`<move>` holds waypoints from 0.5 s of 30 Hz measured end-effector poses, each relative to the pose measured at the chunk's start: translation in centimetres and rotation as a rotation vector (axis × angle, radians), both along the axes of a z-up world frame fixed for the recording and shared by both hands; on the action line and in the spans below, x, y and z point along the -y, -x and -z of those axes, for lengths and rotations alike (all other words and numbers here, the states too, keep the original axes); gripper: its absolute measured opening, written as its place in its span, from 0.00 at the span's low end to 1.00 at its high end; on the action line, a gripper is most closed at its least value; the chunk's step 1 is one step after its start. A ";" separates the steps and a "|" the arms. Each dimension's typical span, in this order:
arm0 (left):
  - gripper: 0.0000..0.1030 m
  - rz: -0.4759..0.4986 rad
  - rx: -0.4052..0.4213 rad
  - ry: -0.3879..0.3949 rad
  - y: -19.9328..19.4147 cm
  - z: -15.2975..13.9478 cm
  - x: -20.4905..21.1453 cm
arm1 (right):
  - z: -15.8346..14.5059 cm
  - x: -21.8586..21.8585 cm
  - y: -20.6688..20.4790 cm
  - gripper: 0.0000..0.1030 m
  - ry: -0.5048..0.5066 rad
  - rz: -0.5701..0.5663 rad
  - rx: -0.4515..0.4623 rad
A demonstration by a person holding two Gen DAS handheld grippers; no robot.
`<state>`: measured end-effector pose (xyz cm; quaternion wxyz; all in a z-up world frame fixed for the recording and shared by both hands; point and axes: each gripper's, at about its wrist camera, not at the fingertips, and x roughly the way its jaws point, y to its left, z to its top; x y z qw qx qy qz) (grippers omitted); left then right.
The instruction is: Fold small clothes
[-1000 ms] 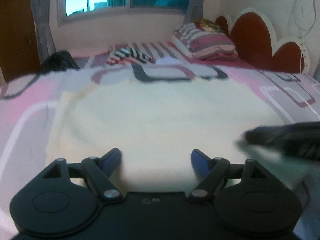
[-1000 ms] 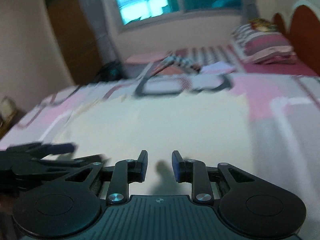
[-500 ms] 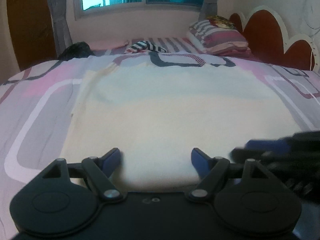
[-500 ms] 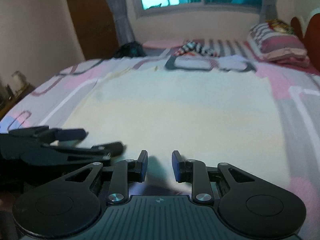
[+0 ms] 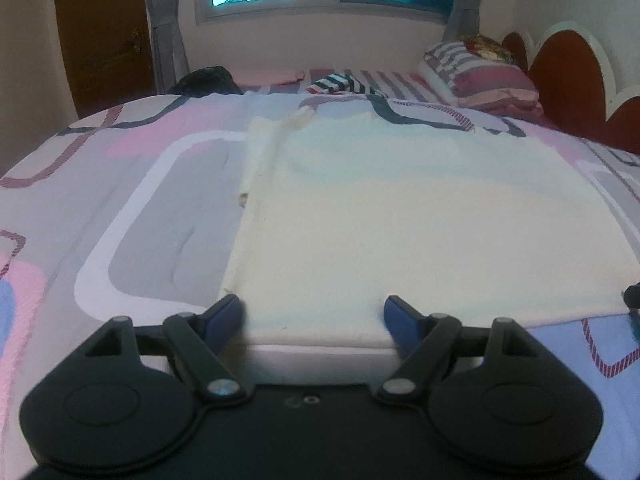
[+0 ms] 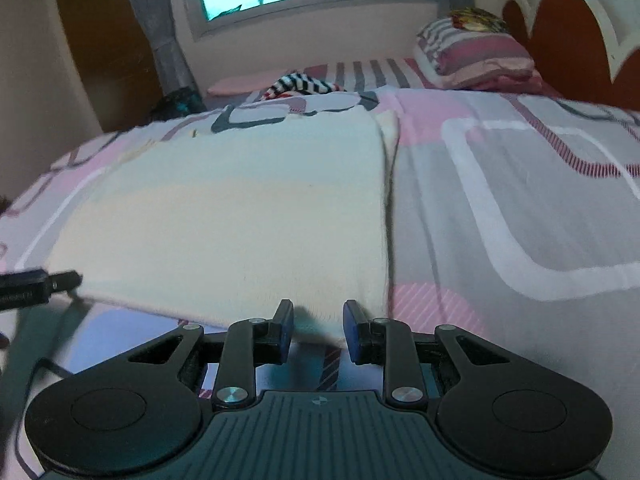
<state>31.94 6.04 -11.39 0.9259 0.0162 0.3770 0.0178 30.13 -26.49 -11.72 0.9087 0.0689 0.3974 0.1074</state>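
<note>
On the bed (image 5: 132, 216), a cream cloth (image 5: 400, 220) lies flat, its long way running off toward the window. At the cloth's near left corner waits the left gripper (image 5: 312, 318), jaws wide apart around the hem, not pinching. At the cloth's near right corner sits the right gripper (image 6: 318, 330), jaws a little apart, nothing between them. Each gripper is nearest its own corner. The cloth's far end is crumpled, so its shape is hard to tell.

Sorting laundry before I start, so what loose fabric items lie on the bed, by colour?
Cream garment: 1
Black-and-white striped garment: 1
Dark bundle: 1
Pink-and-grey striped pillow: 1
Total: 4
</note>
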 end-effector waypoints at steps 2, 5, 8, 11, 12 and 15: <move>0.75 -0.015 -0.003 0.010 -0.1 -0.4 0.2 | -0.6 -0.4 0.0 0.25 0.015 0.002 0.006; 0.75 -0.022 -0.016 0.008 -0.1 -0.3 0.3 | -1.6 -0.4 0.9 0.25 -0.005 0.016 0.054; 0.75 -0.016 -0.018 -0.008 -0.1 0.0 0.5 | 0.2 -0.3 0.5 0.25 0.027 0.027 -0.017; 0.76 -0.014 -0.020 -0.011 0.0 0.0 0.5 | -0.4 -0.1 0.3 0.25 0.015 0.027 -0.015; 0.75 -0.011 -0.020 -0.015 0.0 0.0 0.5 | -0.8 0.0 0.4 0.25 0.004 0.035 0.003; 0.76 -0.006 -0.018 -0.025 0.1 0.1 0.6 | -0.6 0.2 0.6 0.25 0.000 0.056 0.010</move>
